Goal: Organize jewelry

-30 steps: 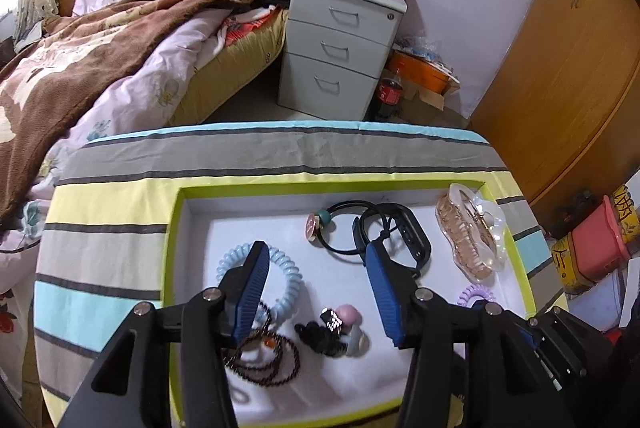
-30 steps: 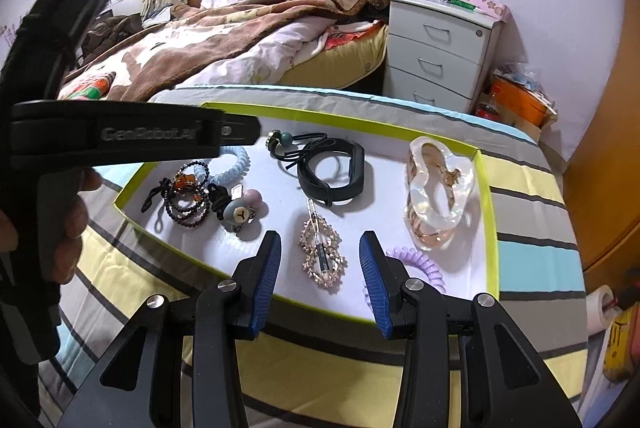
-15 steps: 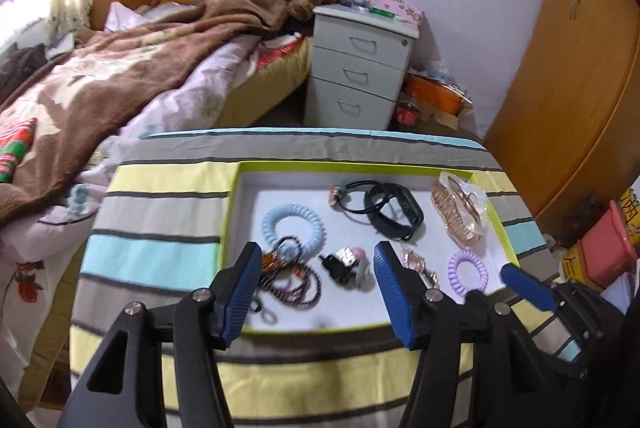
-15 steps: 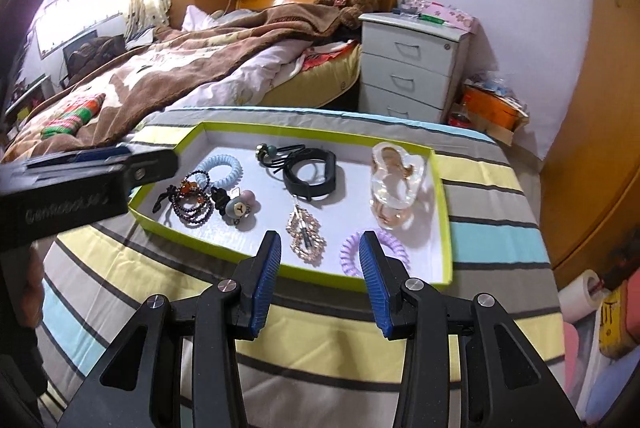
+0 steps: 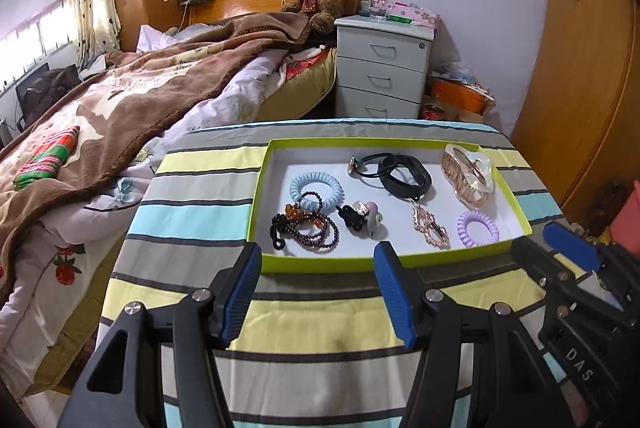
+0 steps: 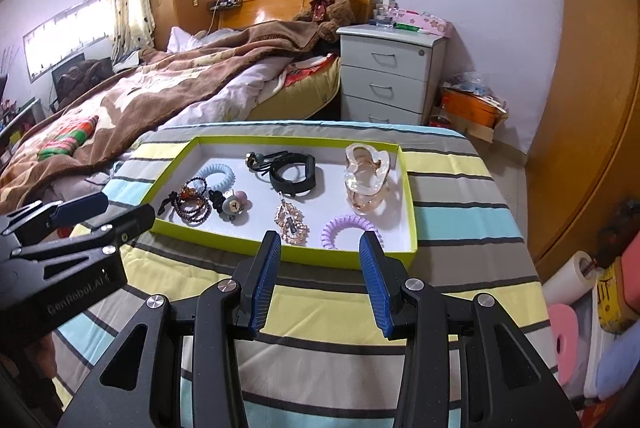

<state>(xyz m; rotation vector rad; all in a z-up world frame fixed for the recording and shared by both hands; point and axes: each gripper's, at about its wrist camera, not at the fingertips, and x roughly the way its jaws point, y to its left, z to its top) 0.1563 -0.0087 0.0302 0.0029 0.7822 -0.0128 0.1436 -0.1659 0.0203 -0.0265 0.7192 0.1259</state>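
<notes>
Short of green-rimmed tray [image 5: 404, 262], left gripper [image 5: 316, 292] and right gripper [image 6: 320, 278]: fingers spread wide, empty; hover clear of jewelry, likely surveying layout.

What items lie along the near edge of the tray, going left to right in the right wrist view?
Dark bead bracelets → pom-pom hair tie → rose-gold hair clip → purple coil tie.

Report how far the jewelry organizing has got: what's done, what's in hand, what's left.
Done: every piece visible lies inside the green-rimmed tray, among them the blue coil tie, black band, clear claw clip, purple coil tie and rhinestone clip.
In hand: nothing; the left gripper and right gripper are open and empty, short of the tray.
Left: possibly untangling the beaded bracelets; otherwise it looks near finished.
</notes>
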